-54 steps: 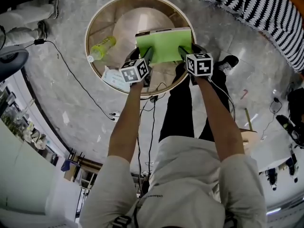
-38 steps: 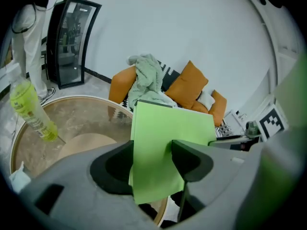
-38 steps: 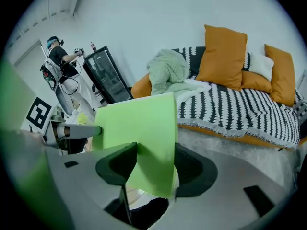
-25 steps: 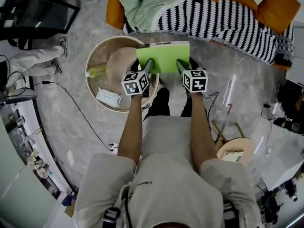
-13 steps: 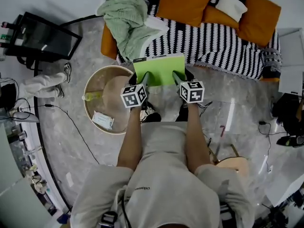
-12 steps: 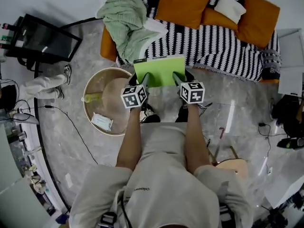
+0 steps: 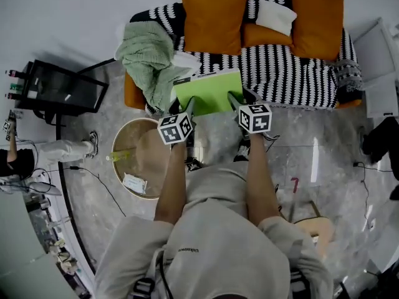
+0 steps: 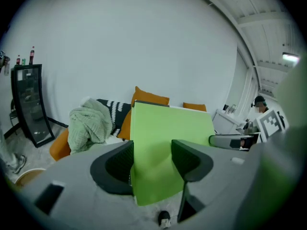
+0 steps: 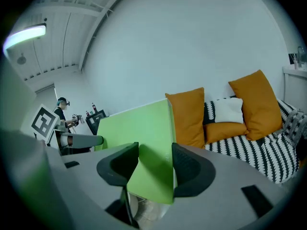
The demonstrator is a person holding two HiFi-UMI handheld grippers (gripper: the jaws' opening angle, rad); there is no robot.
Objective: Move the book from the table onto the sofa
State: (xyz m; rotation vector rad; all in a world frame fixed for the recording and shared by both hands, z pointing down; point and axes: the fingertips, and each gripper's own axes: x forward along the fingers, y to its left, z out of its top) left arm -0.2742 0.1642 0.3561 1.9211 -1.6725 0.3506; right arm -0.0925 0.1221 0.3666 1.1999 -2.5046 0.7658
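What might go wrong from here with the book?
The left claw and right claw pinch the book only by its near edge, so it may sag or slip. It hangs over the front edge of the sofa, beside the green blanket; released now, it might slide to the floor.

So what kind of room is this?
Probably a living room, maybe a mock one in a workshop: there's a striped sofa with orange cushions and a round table, but loose cables run over the floor.
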